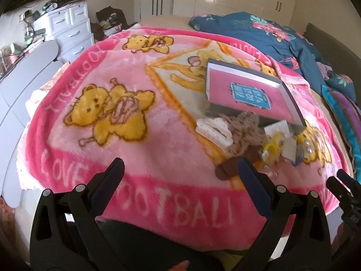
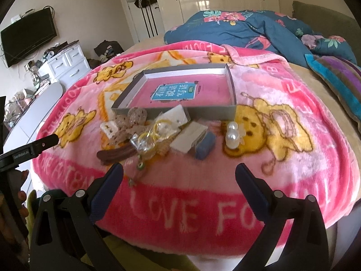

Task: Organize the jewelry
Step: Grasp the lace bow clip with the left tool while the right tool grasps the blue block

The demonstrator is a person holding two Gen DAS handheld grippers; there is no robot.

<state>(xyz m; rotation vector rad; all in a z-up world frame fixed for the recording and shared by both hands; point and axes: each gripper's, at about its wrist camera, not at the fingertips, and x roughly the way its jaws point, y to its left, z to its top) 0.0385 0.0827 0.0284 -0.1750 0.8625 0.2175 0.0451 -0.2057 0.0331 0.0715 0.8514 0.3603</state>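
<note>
A: Two tools, state?
B: Left tool and right tool both spread wide, nothing gripped, above the blanket.
A: Jewelry?
B: Jewelry pile on the bed, just in front of the shallow box.

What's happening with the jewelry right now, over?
Left gripper open, empty. Right gripper open, empty. Jewelry pile on the blanket before the empty box. Nothing blocking.

On the pink blanket a grey tray lies at twelve o'clock, jewelry heaped just below it, pearl clip at its three o'clock, and the right tool gapes wide at six.
</note>
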